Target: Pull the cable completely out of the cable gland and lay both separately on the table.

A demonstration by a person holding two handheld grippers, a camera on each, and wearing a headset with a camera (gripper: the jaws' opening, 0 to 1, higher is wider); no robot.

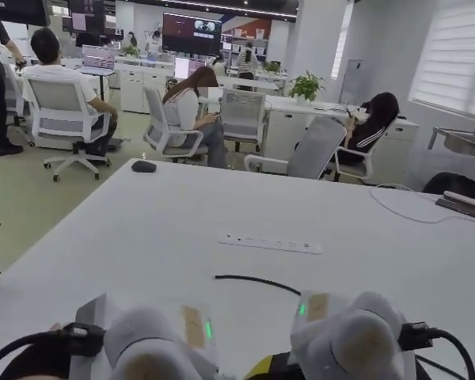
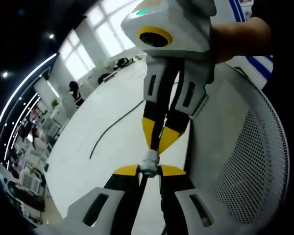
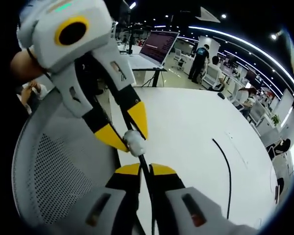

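Note:
A small white cable gland (image 2: 149,159) sits pinched between the yellow tips of my left gripper (image 2: 150,170). From the gland (image 3: 134,142) a thin black cable (image 3: 143,161) runs straight into my right gripper (image 3: 146,169), which is shut on it close behind the gland. The two grippers meet tip to tip, the right gripper (image 2: 158,138) facing the left gripper (image 3: 130,132), near the table's front edge. The cable's loose end (image 1: 257,280) lies curved on the white table (image 1: 142,237).
A white power strip (image 1: 269,243) lies mid-table beyond the cable, and a dark mouse (image 1: 143,166) sits at the far left edge. A white mesh chair back (image 2: 255,161) is close behind the grippers. People sit at desks farther off.

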